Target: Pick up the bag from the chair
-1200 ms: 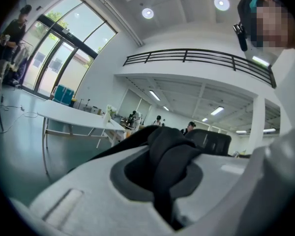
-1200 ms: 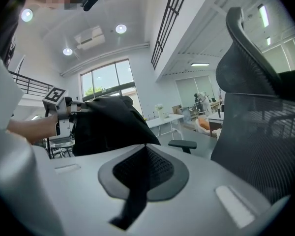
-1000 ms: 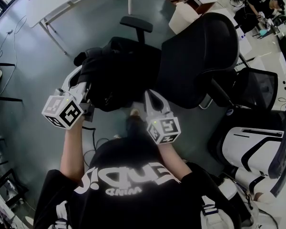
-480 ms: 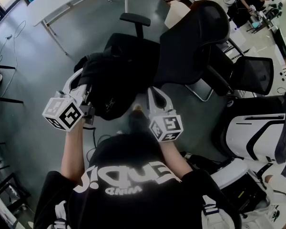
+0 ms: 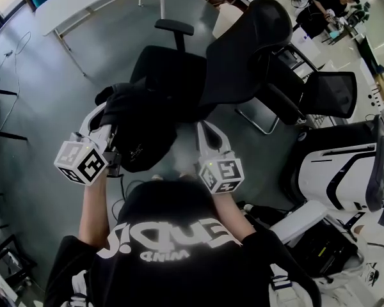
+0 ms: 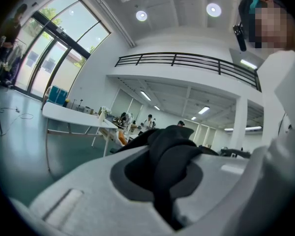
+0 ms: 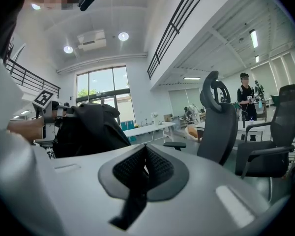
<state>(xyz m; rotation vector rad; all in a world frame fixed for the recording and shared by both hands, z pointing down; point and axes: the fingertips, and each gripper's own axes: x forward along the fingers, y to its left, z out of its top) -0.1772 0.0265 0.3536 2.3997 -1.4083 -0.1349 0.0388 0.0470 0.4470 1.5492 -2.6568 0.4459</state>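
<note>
The black bag [image 5: 137, 133] hangs off the front left of the black office chair [image 5: 173, 75], whose seat shows bare behind it. My left gripper [image 5: 102, 110] is shut on the bag's top; in the left gripper view a black fold of the bag [image 6: 169, 151] is pinched between the jaws of the left gripper [image 6: 162, 146]. My right gripper [image 5: 202, 128] is just right of the bag, shut and holding nothing. In the right gripper view the right gripper [image 7: 145, 154] has its pads together, with the bag [image 7: 86, 129] to the left and the chair [image 7: 219, 127] to the right.
A white table [image 5: 83, 5] stands at the back left. A mesh chair [image 5: 333, 91] and a white machine [image 5: 345, 171] are on the right. A person [image 5: 320, 5] stands at the far right. Grey floor [image 5: 38, 107] lies to the left.
The bag has come off the chair seat toward me in the left gripper. The chair now sits farther away, and the right gripper has stayed beside the bag.
</note>
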